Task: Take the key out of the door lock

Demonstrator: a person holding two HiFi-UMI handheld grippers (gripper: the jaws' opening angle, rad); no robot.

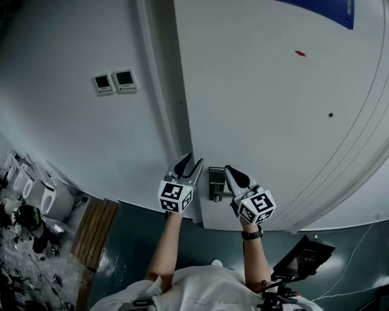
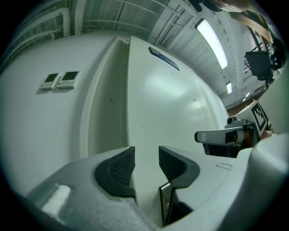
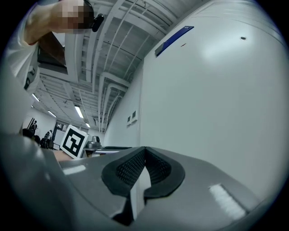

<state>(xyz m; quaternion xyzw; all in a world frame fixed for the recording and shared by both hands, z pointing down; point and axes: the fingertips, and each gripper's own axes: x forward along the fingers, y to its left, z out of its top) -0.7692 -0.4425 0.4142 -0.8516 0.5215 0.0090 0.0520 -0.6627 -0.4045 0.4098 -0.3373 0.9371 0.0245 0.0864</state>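
**Key not made out at the lock; left jaws apart, right jaws together**

Head view: Both grippers point at the white door (image 1: 273,109), low on it and near its edge. The lock (image 1: 215,182), a dark plate with a short lever, sits between them. The left gripper (image 1: 189,164) is just left of the plate, at the door's edge, and its two fingers stand apart. The right gripper (image 1: 234,175) is just right of the plate with its fingers together. It looks close to the lever, but I cannot tell whether it touches. The key is too small to make out here, at the lock or in either gripper. Two panels (image 1: 114,82) hang on the wall left of the door, and a blue sign (image 1: 328,9) sits at the door's top.

Left gripper view: The left gripper's pads are spread, with only the bare door face showing in the gap. The right gripper's cube (image 2: 259,115) shows at the right edge.

Right gripper view: The right gripper's pads meet at their tips, and no key can be made out between them. The door fills the right side, and the left gripper's cube (image 3: 74,140) shows at the left.
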